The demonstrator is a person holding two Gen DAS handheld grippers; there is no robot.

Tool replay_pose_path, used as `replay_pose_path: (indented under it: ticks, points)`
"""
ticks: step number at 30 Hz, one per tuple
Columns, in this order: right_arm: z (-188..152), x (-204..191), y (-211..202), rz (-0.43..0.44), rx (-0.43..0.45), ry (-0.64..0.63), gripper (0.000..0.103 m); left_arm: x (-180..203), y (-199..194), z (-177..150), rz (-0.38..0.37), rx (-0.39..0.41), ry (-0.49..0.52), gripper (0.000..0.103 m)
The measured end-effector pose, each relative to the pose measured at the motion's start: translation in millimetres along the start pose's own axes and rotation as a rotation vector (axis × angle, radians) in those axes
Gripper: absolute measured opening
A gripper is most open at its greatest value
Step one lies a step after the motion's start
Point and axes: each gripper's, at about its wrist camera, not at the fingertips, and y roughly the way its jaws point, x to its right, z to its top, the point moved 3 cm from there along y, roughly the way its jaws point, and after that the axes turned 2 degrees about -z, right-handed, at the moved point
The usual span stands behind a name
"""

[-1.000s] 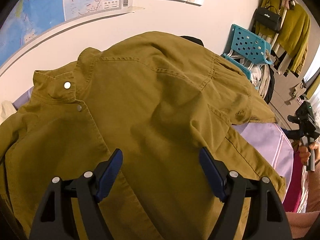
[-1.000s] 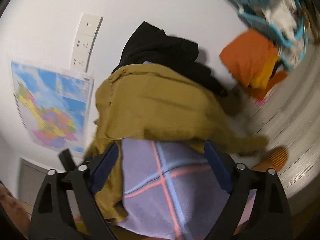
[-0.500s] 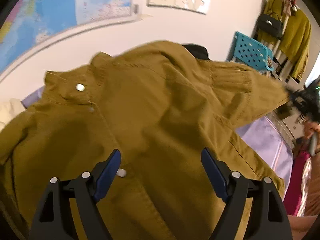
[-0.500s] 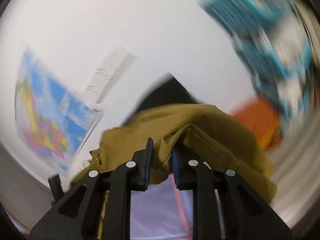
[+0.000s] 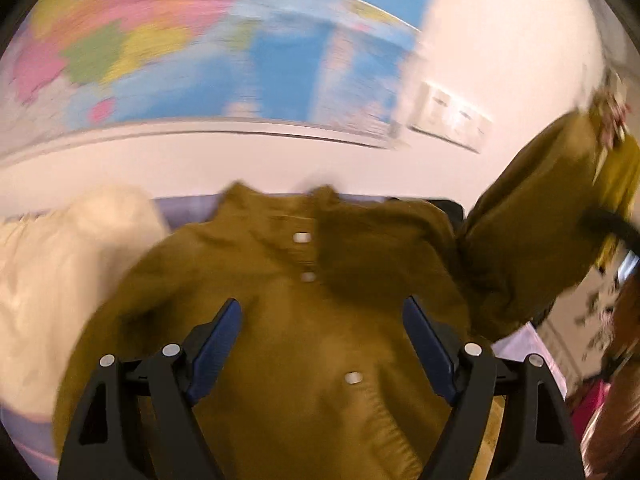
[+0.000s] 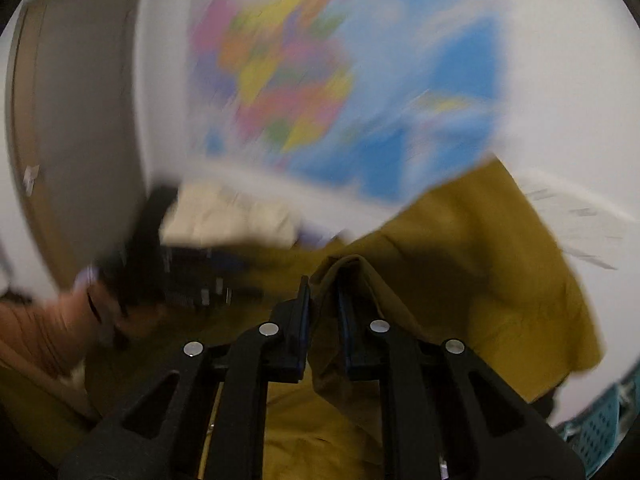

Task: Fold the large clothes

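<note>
The jacket (image 5: 304,344) lies ahead at twelve o'clock, a pale garment (image 5: 60,280) at nine, the map (image 5: 200,48) behind.

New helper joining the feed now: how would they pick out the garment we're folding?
Find the big coloured wall map; on the lilac bed cover below it lies the mustard-olive jacket. Silver snap buttons run down its front, unlike the cream garment beside it, and the right gripper pinches a raised fold of it.

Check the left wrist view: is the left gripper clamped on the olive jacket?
No. The left gripper stands wide open above the olive jacket, its blue fingers spread apart with no fabric pinched between them.
</note>
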Motion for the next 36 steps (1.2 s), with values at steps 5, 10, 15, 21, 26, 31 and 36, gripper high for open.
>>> replay_pose_path:
  ticks: [5, 10, 15, 21, 26, 31, 36]
  points:
    - [-48, -36, 106, 0.12, -0.272, 0.021, 0.038, -37, -17, -11, 0.068, -0.017, -0.032, 0.08]
    - [-71, -43, 107, 0.105, -0.325, 0.007, 0.075, -42, -8, -18, 0.038, -0.059, -0.009, 0.08]
    - [-67, -21, 42, 0.064, -0.219, 0.029, 0.077, -22, 11, -20, -0.027, -0.109, 0.05, 0.084]
    - [-83, 54, 24, -0.014, -0.177, 0.285, 0.076, 44, 49, -19, -0.057, -0.185, 0.244, 0.087]
    - [-100, 102, 19, -0.052, -0.08, 0.473, 0.075, 89, 103, -26, -0.018, -0.269, 0.376, 0.086]
    - [-132, 144, 11, -0.091, -0.034, 0.622, 0.076, 73, 128, -23, 0.065, -0.281, 0.316, 0.018]
    - [-174, 174, 19, -0.037, -0.081, 0.75, 0.078, 3, 69, -4, 0.099, -0.133, 0.078, 0.011]
